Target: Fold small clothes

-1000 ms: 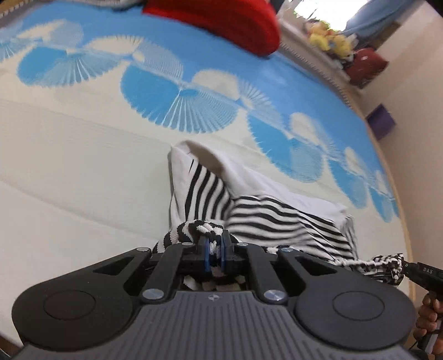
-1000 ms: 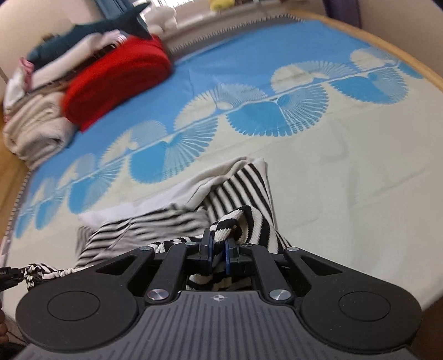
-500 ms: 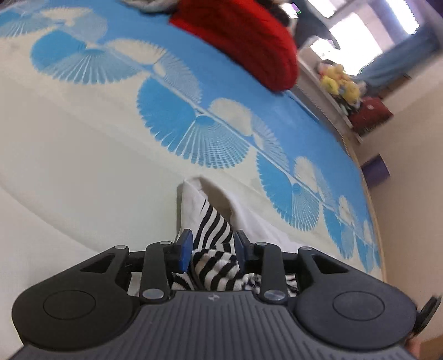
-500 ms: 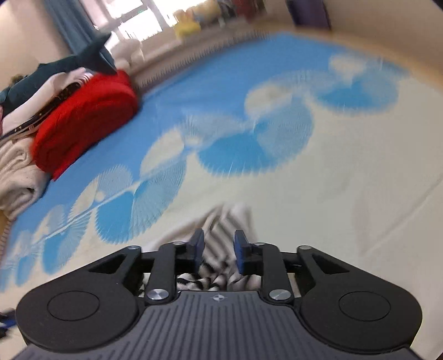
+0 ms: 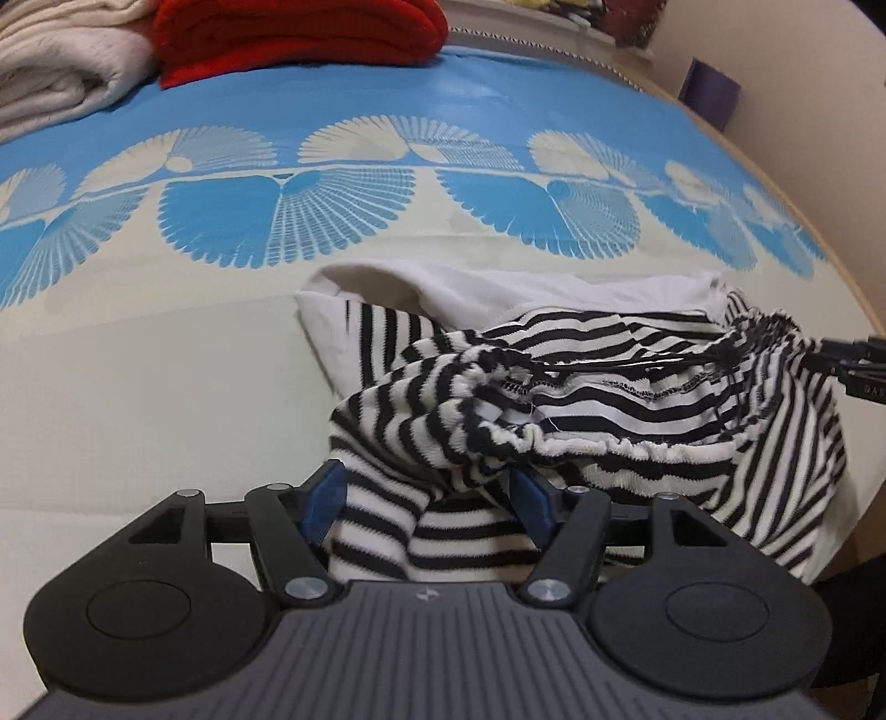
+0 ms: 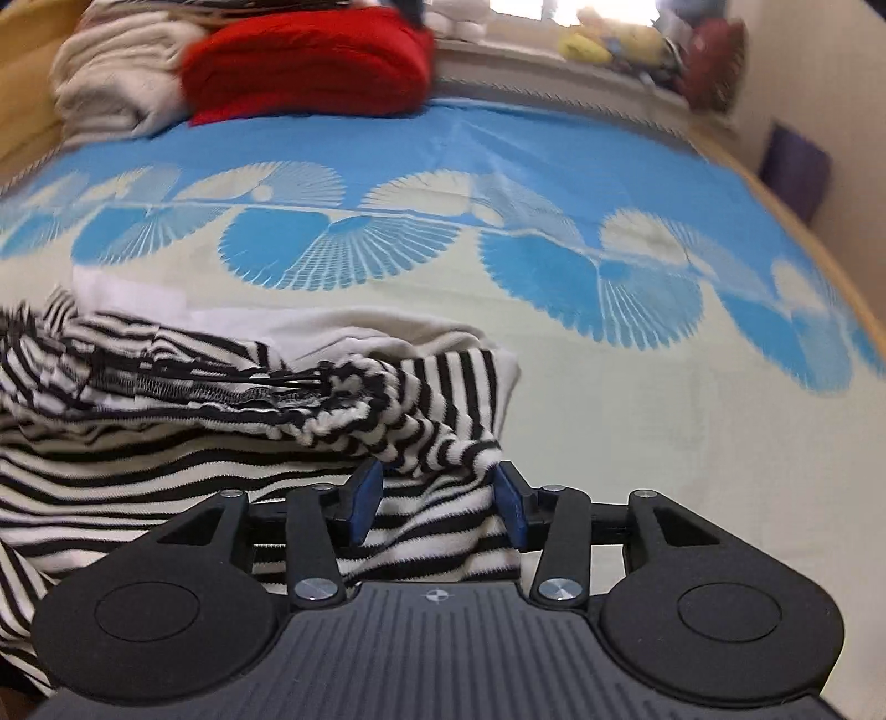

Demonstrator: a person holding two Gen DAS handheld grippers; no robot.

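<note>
On the left, the left tool (image 5: 426, 501) stands wide open with the near left edge of the striped garment (image 5: 637, 387) lying loosely between its blue pads (image 5: 324, 495); nothing is gripped. The garment, one black-and-white striped piece with a white lining, lies bunched on the bed (image 5: 138, 387) close to the near edge, its gathered hem rolled over toward the middle. On the right, the right tool (image 6: 437, 501) is likewise spread open over the near right edge of the garment (image 6: 166, 459), holding nothing. To do this step well, seat each tool on one corner only, close on a single layer, and draw both edges apart evenly so the cloth flattens before folding. Count: two tools, one striped garment; behind, one red folded item (image 5: 293, 27) and one cream pile (image 5: 61, 72).
</note>
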